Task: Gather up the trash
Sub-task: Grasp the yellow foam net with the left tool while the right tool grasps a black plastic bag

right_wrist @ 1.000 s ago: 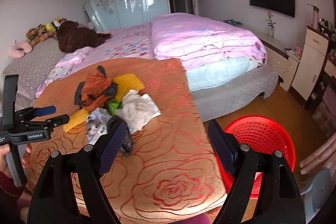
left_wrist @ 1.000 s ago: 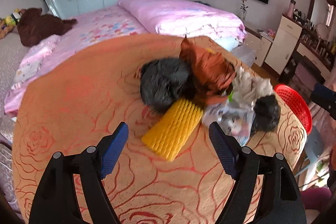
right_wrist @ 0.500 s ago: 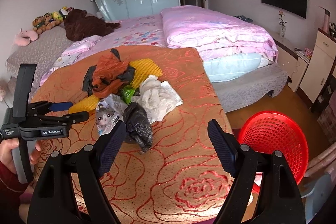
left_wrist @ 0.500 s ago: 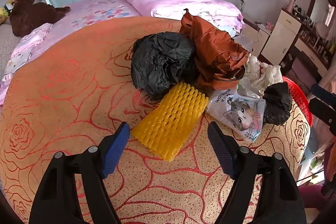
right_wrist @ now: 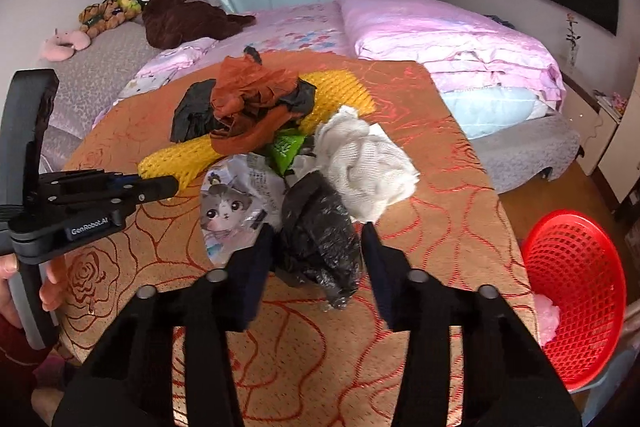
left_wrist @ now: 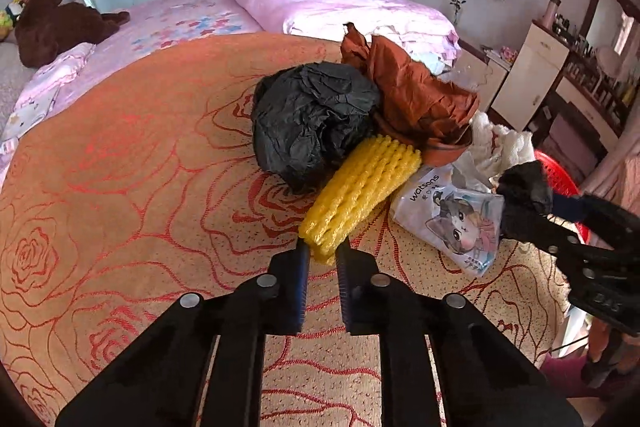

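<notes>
Left gripper (left_wrist: 322, 254) pinched shut on near end of yellow foam net (left_wrist: 360, 189); crumpled black bag (left_wrist: 312, 123) and rust-brown bag (left_wrist: 416, 99) just beyond, touching it. Bare patterned tablecloth (left_wrist: 120, 187) wide to its left.

Right gripper (right_wrist: 319, 239) part-open, straddling small black bag (right_wrist: 320, 239), fingers close at either side; contact not discernible. White cloth wad (right_wrist: 364, 167) just ahead, cat-print packet (right_wrist: 232, 203) ahead-left. Table edge to its right, red basket (right_wrist: 576, 295) below, well apart; pink scrap inside, seen only from right wrist.
</notes>
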The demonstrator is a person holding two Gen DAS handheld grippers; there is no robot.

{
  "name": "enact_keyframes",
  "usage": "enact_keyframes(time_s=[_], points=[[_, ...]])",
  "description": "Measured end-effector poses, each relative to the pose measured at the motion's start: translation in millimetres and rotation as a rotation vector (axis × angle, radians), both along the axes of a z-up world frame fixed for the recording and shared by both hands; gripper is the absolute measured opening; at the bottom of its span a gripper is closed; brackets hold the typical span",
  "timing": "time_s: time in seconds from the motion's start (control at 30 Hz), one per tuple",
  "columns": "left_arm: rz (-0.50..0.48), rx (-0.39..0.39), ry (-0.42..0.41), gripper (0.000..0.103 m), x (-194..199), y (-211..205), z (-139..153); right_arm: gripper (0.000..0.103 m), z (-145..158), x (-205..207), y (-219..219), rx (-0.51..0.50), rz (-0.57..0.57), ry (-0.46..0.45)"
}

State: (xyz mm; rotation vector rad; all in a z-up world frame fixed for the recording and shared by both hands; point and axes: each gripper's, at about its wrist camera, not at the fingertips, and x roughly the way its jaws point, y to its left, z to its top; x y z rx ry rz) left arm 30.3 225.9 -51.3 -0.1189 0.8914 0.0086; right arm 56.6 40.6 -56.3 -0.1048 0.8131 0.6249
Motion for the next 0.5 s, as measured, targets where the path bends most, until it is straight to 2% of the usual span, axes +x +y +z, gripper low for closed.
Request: enact_keyframes(time_s=[0.1,0.17,0.5], points=[[0.005,-0.009,-0.012,0.011,-6,2,3,0.026,2,-4,2,-0.004,0.012,-0.013],[0.004,-0.014,-0.024,0.011,-11,2,6,0.024,5,-7,-1,-0.002,0.006,-0.015],[-0.015,-0.016,-0.093,0.011,-33,-3,35,0.023,35,-19,-25,0.074,0.004,-0.025]])
